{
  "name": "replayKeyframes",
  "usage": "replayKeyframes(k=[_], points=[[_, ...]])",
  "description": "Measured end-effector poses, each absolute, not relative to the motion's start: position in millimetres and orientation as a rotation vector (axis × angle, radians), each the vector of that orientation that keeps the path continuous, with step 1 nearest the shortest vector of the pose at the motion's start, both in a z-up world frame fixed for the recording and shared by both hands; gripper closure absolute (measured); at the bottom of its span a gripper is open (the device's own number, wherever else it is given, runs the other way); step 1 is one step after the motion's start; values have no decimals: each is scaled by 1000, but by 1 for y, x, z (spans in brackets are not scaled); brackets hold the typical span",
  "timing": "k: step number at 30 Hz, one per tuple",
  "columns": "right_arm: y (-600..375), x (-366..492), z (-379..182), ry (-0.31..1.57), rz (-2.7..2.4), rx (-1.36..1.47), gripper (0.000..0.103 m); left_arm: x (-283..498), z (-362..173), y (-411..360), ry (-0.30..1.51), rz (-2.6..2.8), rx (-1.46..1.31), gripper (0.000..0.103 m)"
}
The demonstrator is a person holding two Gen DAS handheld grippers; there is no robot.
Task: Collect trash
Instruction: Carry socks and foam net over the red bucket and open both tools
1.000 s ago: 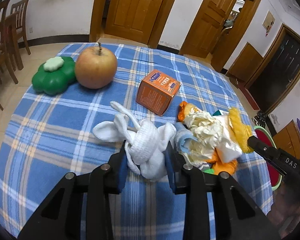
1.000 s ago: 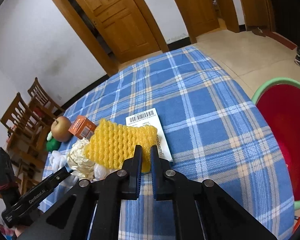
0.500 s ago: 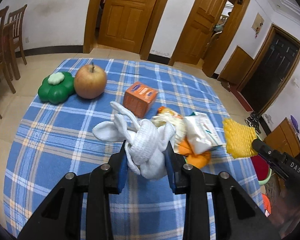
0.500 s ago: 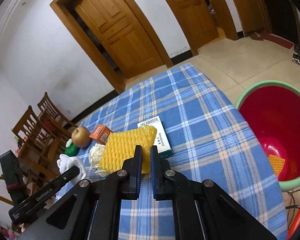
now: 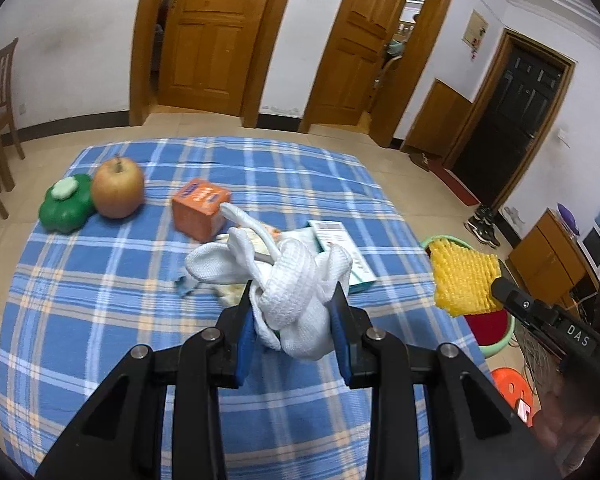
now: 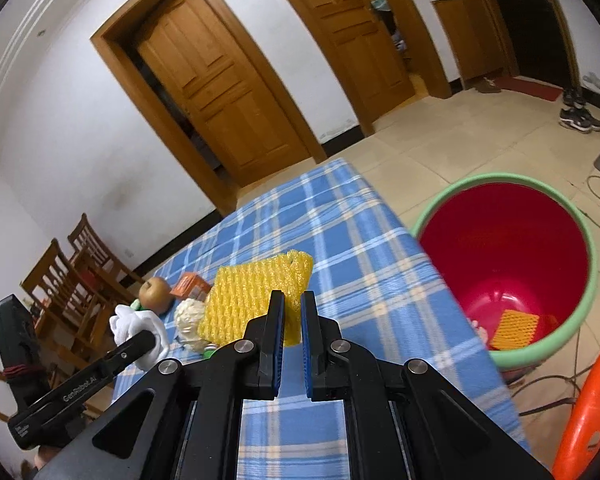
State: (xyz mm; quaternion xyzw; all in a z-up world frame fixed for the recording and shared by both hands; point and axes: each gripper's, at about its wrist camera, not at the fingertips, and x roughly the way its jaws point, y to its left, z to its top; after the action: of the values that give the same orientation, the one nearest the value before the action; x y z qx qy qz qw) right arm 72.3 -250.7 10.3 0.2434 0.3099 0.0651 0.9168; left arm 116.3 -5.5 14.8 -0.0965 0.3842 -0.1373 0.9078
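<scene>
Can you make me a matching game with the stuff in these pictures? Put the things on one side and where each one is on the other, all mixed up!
Things:
1. white glove
2. yellow foam net
3. apple
4. orange foam net

Places:
A. inside the red bin
B. on the table, beside the green clover toy
C. in the left gripper
D. in the right gripper

Pairs: 1-C, 2-D, 3-B, 4-A

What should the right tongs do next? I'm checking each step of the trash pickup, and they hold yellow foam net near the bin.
Probably carry the yellow foam net farther right until it hangs over the red bin, then open. The right tongs grip it above the table's edge, beside the bin's mouth, not over it.
</scene>
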Motion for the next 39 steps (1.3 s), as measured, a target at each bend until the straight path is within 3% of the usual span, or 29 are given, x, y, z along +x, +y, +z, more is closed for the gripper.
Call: replayKeyframes(k=[28,39], points=[[-382,52,-28,630,-218,611,94,145,-1,-162,879,-517,15,70],[-405,57,-47,675,-279,619,84,149,-13,-213,901,-589,83,70]])
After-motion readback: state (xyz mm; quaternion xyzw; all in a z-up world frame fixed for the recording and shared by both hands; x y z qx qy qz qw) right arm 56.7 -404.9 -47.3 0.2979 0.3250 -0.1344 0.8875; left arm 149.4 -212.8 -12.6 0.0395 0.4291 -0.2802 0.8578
